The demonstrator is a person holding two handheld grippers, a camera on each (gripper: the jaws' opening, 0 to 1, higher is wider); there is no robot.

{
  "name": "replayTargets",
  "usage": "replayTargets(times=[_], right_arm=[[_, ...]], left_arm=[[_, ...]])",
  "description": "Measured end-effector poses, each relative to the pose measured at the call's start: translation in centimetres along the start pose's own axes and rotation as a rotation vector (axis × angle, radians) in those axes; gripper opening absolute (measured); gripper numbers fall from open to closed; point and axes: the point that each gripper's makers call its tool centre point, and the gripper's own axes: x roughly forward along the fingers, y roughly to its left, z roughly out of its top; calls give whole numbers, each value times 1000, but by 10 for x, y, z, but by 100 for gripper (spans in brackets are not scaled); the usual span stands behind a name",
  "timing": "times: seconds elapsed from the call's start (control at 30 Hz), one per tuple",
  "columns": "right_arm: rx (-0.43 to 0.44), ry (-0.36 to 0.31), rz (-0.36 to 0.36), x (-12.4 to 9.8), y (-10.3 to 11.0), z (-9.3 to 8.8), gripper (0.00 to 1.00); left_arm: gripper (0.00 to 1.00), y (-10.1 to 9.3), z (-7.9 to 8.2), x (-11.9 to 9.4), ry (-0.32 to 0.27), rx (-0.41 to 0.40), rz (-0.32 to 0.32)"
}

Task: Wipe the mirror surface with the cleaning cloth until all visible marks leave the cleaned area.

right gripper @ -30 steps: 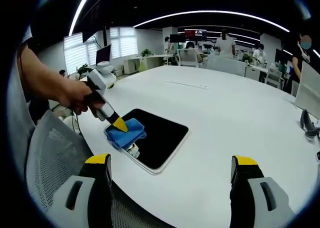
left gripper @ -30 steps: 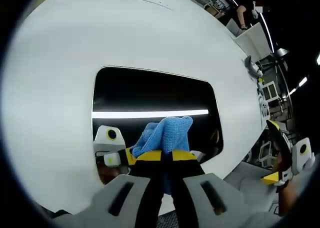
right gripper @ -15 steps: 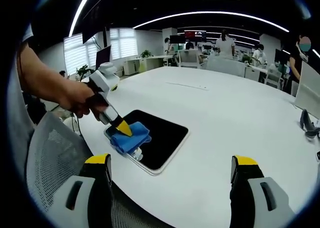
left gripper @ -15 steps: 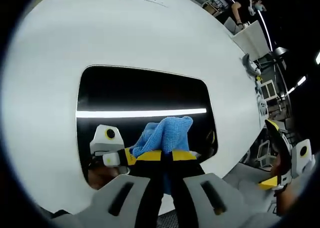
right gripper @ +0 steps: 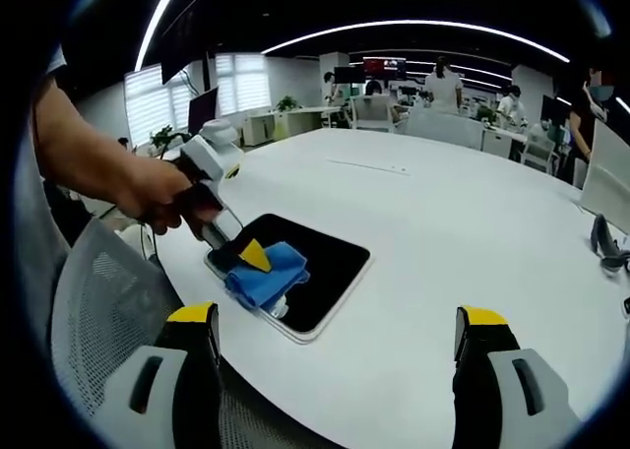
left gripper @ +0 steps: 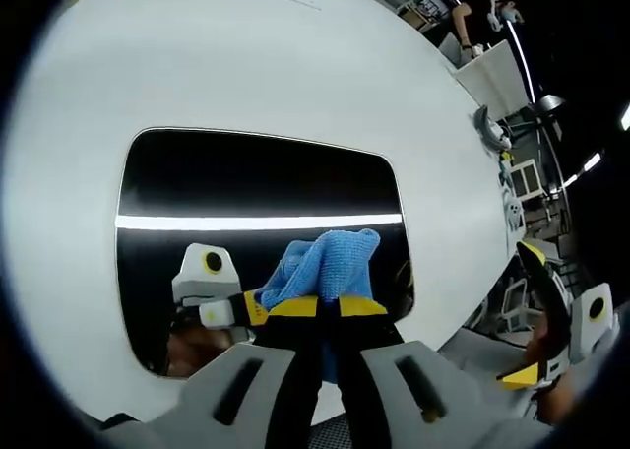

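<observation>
The left tool (left gripper: 329, 306) is clamping the blue cleaning cloth (left gripper: 323, 265) between its yellow-tipped jaws, which are closed together on the bunched fabric. In the right gripper view the same left tool (right gripper: 251, 260) is reaching in from the left, held in a person's hand (right gripper: 162, 195), and it is pressing the cleaning cloth (right gripper: 268, 276) down onto the mirror (right gripper: 303, 262).

The mirror (left gripper: 256, 188) is lying flat on the white worktop (left gripper: 226, 65), near the worktop's edge closest to the person. It is a dark rectangle with rounded corners. The cloth is sitting on the mirror's near-left part as the right gripper view shows it, close to the mirror's near edge. The glass is reflecting a long ceiling light as a bright strip (left gripper: 258, 222), and it is also reflecting the left tool's white and yellow body beside the cloth.

The right tool (right gripper: 340, 331) is hovering over the worktop's near edge with its jaws wide apart and nothing between them, well apart from the mirror. In the left gripper view the right tool (left gripper: 539, 321) is showing at the right side, beyond the worktop's edge.

A mesh chair back (right gripper: 94, 301) is standing just beside the worktop's near edge, and people are standing at the far end of the room (right gripper: 443, 85).
</observation>
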Motion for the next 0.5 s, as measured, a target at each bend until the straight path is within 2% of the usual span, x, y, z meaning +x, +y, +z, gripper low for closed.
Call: replayTargets(times=[0.17, 0.5], right_arm=[[0, -3, -1, 0, -1, 0, 99], [6, -12, -5, 0, -2, 1, 99]], left_arm=[[1, -10, 0, 5, -1, -17, -12], [1, -33, -5, 19, 9, 12, -26]])
